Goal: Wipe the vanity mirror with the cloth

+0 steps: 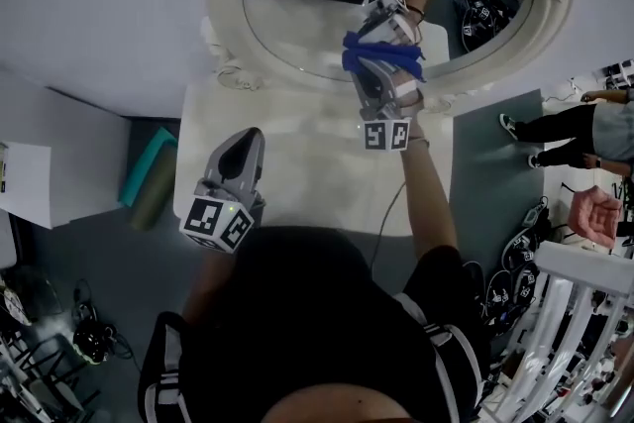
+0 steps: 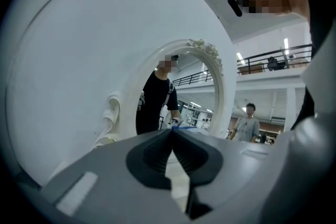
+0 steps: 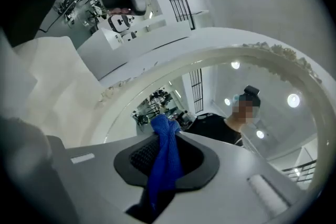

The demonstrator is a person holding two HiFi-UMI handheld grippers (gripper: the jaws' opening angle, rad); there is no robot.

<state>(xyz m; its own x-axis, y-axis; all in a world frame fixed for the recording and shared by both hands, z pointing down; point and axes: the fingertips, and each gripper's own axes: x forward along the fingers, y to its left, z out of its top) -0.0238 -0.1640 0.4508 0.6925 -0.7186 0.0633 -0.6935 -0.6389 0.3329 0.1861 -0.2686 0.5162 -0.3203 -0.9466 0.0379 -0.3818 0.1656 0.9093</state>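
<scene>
Two claws: the right claw [image 1: 380, 72] clenches the blue cloth [image 3: 165, 162] at the vanity mirror [image 1: 297, 25], apparently mid-wipe; the left claw [image 1: 248, 139] hovers closed, empty. Next, sweep across unwiped glass.

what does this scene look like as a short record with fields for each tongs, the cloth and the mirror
vanity mirror: oval, ornate white frame, stands at the back of the white vanity table
right tongs: shut on the blue cloth, raised to the lower glass
left tongs: shut, empty, held low over the table
blue cloth: bunched between the right tongs, seems to touch the glass
task state: cloth at the mirror, wiping looks under way or about to start
</scene>
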